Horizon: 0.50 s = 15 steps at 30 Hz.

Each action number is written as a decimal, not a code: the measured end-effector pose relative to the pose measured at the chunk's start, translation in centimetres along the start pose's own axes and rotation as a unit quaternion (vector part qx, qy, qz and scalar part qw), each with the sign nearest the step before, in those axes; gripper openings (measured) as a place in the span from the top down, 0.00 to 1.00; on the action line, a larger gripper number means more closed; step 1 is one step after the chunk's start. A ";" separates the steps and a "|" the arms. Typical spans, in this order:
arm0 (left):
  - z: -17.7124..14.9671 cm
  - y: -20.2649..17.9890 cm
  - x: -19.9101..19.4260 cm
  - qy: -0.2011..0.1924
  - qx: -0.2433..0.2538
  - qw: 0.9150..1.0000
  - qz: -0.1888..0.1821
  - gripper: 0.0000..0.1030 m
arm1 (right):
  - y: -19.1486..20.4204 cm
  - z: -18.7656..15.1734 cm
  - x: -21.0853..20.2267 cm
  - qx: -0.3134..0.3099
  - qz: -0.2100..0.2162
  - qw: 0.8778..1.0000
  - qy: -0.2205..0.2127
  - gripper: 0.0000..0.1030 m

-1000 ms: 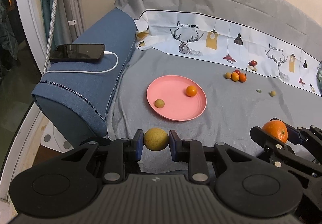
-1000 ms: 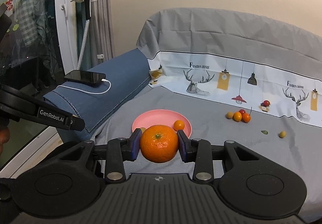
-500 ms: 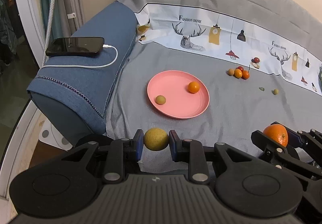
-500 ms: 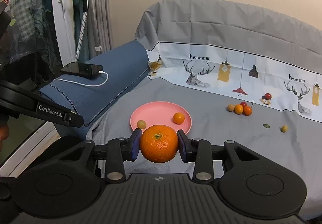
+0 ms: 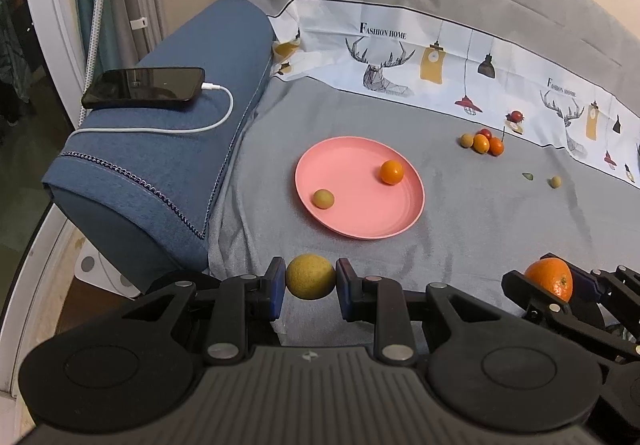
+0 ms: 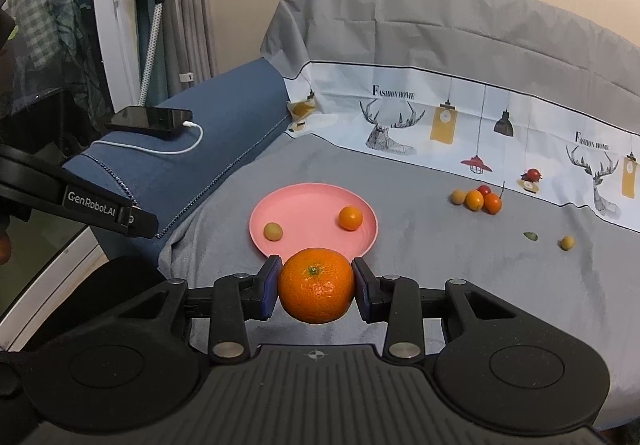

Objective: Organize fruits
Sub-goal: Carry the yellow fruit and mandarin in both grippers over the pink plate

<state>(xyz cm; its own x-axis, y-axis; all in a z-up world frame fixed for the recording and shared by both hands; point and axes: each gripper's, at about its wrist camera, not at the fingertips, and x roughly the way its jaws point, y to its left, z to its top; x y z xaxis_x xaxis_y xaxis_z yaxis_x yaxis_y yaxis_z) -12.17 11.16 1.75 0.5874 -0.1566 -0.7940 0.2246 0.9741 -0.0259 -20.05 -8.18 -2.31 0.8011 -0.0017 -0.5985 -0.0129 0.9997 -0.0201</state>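
My left gripper is shut on a yellow-green round fruit, held above the sofa's front edge, short of the pink plate. On that plate lie a small orange fruit and a small yellow-green fruit. My right gripper is shut on a large orange, just in front of the plate, hiding its near rim. In the left wrist view the right gripper with the orange shows at the lower right.
A cluster of small orange, yellow and red fruits lies beyond the plate near the patterned cloth. A lone yellow fruit and a green leaf lie farther right. A phone on a white cable rests on the blue armrest.
Both grippers have drifted forward and slightly down toward the plate, each still holding its fruit. The plate looks a little nearer in both views.
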 end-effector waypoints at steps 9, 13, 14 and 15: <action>2.6 0.7 2.8 0.012 -0.011 1.000 0.000 0.71 | -0.8 0.9 2.9 0.007 -0.011 1.000 0.018 0.62; 4.1 0.4 4.7 0.020 -0.013 1.000 -0.002 0.71 | -1.3 1.2 5.1 0.013 -0.010 0.999 0.038 0.62; 4.4 0.2 5.3 0.022 -0.012 1.000 -0.001 0.71 | -1.4 1.3 5.8 0.013 -0.010 0.999 0.042 0.62; 4.8 0.0 6.1 0.025 -0.011 1.000 0.000 0.71 | -1.5 1.4 6.5 0.013 -0.010 0.999 0.045 0.62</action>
<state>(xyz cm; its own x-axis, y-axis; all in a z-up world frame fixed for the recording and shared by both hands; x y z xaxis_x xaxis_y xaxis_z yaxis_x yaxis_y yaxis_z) -4.82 9.43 -0.15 0.5477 -0.1484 -0.8234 0.2075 0.9775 -0.0382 -13.95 -9.69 -5.02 0.7434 -0.0236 -0.6685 0.0202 0.9997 -0.0129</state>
